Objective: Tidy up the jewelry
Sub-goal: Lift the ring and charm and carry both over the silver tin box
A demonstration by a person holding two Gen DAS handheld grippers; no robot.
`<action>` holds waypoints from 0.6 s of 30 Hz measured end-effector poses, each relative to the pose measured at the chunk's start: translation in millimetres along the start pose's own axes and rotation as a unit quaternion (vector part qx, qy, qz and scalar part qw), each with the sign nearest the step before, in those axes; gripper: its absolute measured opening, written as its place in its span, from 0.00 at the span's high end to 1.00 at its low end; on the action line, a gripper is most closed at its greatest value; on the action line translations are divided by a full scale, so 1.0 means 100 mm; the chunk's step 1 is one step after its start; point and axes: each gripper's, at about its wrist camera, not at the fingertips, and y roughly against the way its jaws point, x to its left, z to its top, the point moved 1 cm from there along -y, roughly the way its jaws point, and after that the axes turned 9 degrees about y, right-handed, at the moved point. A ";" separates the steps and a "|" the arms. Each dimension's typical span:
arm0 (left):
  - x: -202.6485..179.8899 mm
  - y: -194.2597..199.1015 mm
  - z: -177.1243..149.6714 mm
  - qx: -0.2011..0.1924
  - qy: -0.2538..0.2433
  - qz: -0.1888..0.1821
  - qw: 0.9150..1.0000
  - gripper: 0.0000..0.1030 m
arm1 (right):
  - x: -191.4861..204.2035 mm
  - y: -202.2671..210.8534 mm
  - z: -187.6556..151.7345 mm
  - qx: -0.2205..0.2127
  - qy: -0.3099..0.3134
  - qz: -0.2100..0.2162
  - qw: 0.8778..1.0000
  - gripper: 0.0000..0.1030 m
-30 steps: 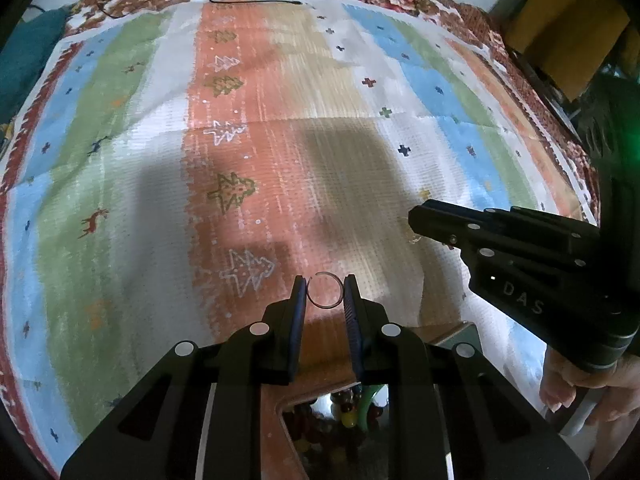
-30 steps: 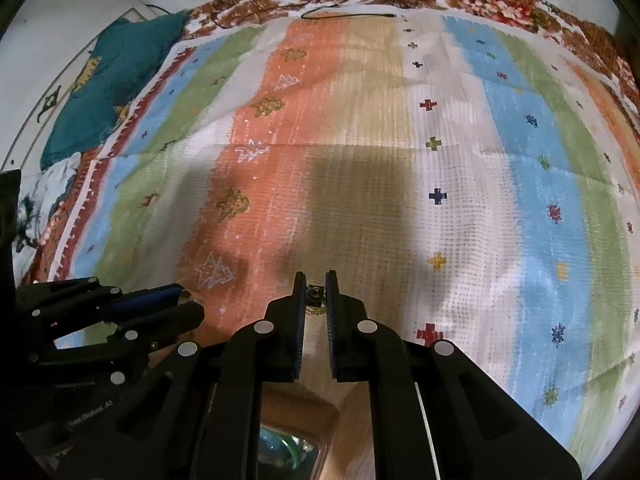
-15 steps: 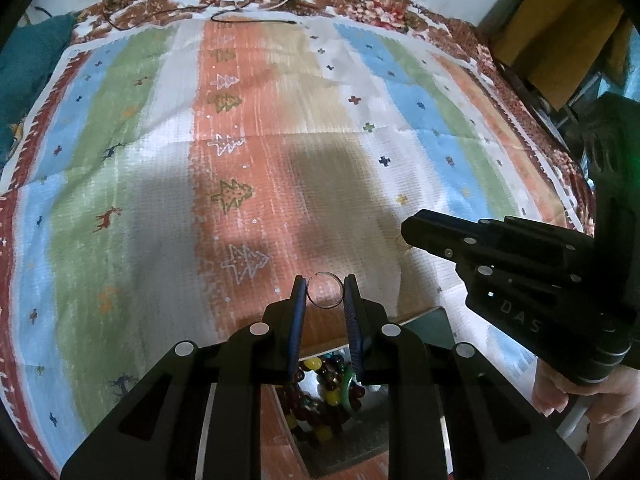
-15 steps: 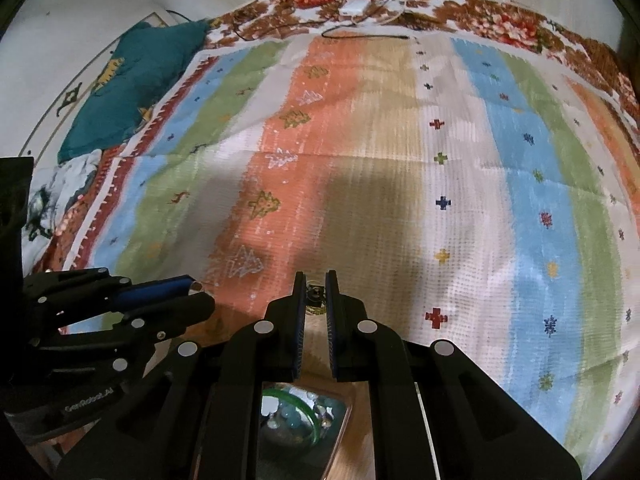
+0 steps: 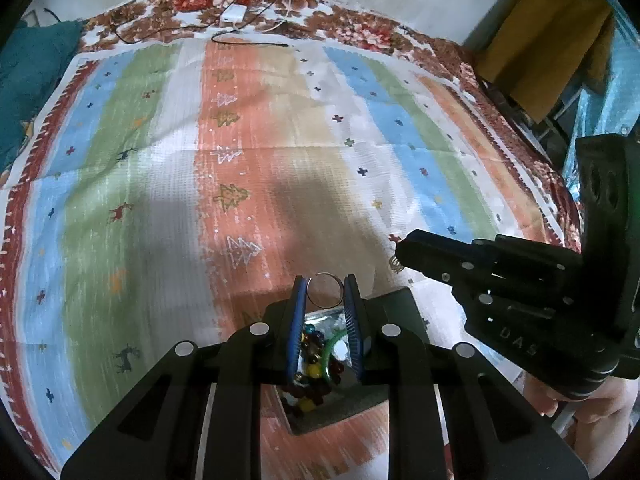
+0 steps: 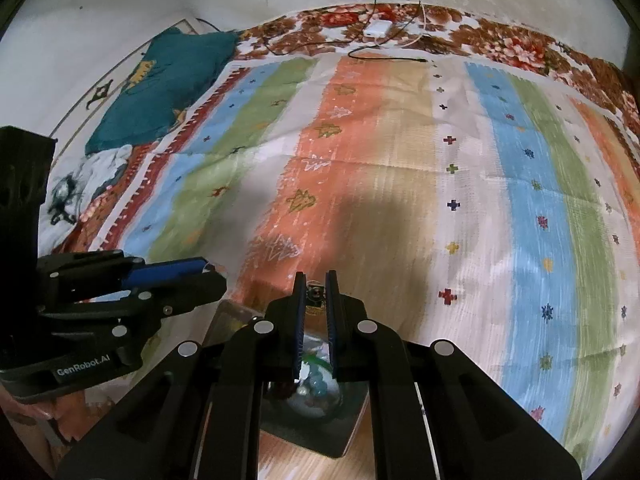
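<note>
Pinching one thin wire ring [image 5: 325, 290] between its fingertips, the left gripper [image 5: 325, 293] hangs above one box of beads [image 5: 316, 354]; the right gripper [image 6: 316, 290] squeezes one small dark trinket [image 6: 316, 293] over the striped cloth [image 6: 400, 184].

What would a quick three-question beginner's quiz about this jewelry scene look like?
1. True or false: the left claw grips a thin silver wire ring between its blue-padded fingers.
2. What lies below both claws? A) a dark open tray of coloured beads B) a glass of water C) a stack of books
3. Fill in: the small dark-and-gold trinket is pinched by the ____ claw.

Key: 1 true; 2 A; 3 right. Both claws hang above the striped, tree-patterned cloth. What exactly the trinket is cannot be told from the right wrist view.
</note>
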 end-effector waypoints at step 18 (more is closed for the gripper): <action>-0.04 0.30 -0.36 -0.019 -0.007 -0.018 1.000 0.82 | 0.20 0.22 -0.28 -0.009 0.015 0.017 1.000 0.90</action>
